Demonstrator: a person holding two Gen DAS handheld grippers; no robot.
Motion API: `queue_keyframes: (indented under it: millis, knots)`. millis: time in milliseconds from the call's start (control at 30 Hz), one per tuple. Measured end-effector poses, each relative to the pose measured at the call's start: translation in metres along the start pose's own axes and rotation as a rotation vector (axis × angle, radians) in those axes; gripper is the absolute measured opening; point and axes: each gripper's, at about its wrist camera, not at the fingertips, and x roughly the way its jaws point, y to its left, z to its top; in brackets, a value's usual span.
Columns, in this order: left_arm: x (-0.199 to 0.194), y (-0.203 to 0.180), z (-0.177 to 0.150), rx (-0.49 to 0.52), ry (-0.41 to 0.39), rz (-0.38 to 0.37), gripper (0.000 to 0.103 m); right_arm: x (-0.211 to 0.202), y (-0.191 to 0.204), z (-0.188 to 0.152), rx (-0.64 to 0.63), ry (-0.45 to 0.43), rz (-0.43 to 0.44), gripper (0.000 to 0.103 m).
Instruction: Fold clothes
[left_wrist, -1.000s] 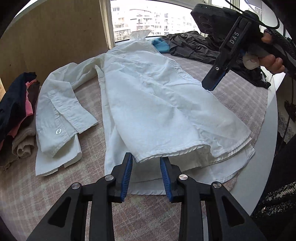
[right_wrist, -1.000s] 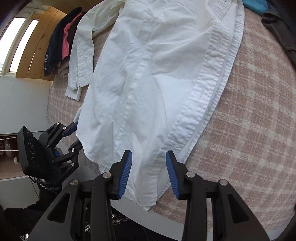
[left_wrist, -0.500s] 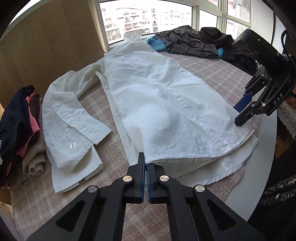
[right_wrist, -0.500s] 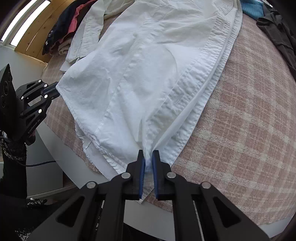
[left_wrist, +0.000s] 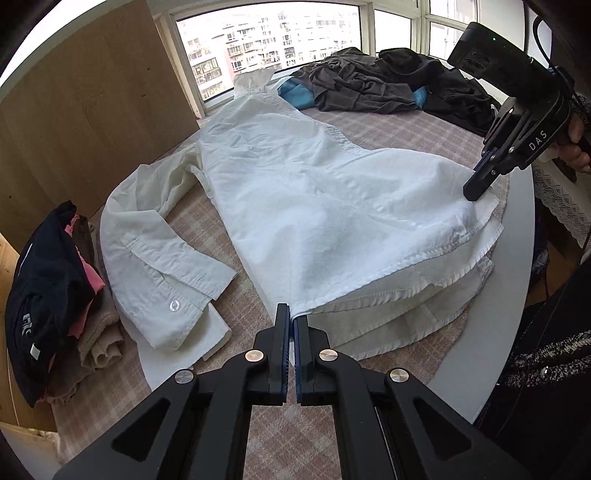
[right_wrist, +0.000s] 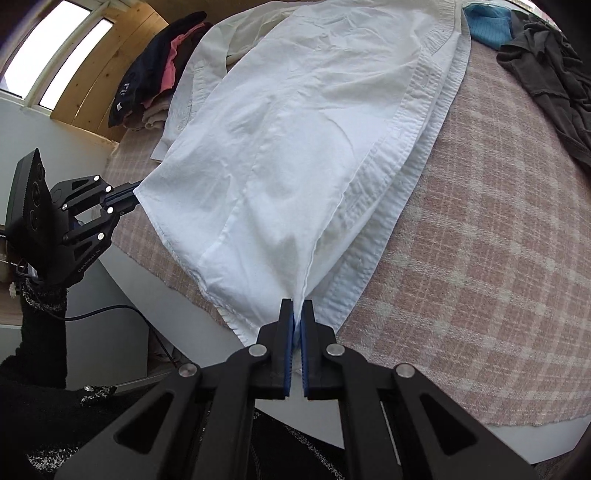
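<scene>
white shirt (left_wrist: 317, 192), flat on bench (left_wrist: 495, 332). left gripper (left_wrist: 291, 317) fingers closed on hem corner. right gripper (right_wrist: 297, 314) fingers closed on opposite hem corner.

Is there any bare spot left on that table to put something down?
Yes: the checked cloth lies bare between the white shirt and the dark clothes. The white table rim nearest the person is bare too. It is crowded at the folded stack beside the sleeve.
</scene>
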Motion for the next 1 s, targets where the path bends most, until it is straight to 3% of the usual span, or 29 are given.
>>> queue_keyframes:
  millis: [133,267,300,333,400,533,733,767,800,1000]
  knots:
    - [0.030,-0.018,-0.015,0.052,0.086,-0.001,0.001,0.018,-0.013,-0.007,0.062,0.028,0.021,0.004]
    - [0.036,-0.011,-0.014,0.035,0.093,-0.005,0.001,0.008,-0.017,-0.003,0.100,-0.012,0.058,0.004]
    - [0.037,-0.010,-0.013,0.031,0.095,-0.006,0.001,0.008,-0.016,0.000,0.111,-0.017,0.059,0.011]
    - [0.039,-0.008,-0.013,0.027,0.096,-0.006,0.001,0.008,-0.015,0.003,0.122,-0.022,0.059,0.027]
    - [0.041,-0.002,-0.012,0.015,0.103,-0.013,0.003,0.011,-0.015,0.001,0.130,-0.016,0.042,0.049]
    - [0.046,-0.004,-0.014,0.046,0.127,-0.013,0.005,0.020,-0.012,-0.013,0.148,0.003,0.118,0.049]
    - [0.050,-0.001,-0.019,0.038,0.135,-0.017,0.006,0.033,-0.009,-0.016,0.160,-0.018,0.139,0.048]
    - [0.052,0.001,-0.019,0.035,0.141,-0.017,0.006,0.033,-0.006,-0.015,0.135,-0.022,0.121,0.040]
    - [0.053,0.001,-0.019,0.037,0.140,-0.018,0.006,0.032,-0.003,-0.015,0.119,-0.018,0.119,0.007]
    - [0.046,0.001,-0.016,0.056,0.132,-0.027,0.004,0.006,0.006,-0.009,0.088,-0.023,0.164,0.007]
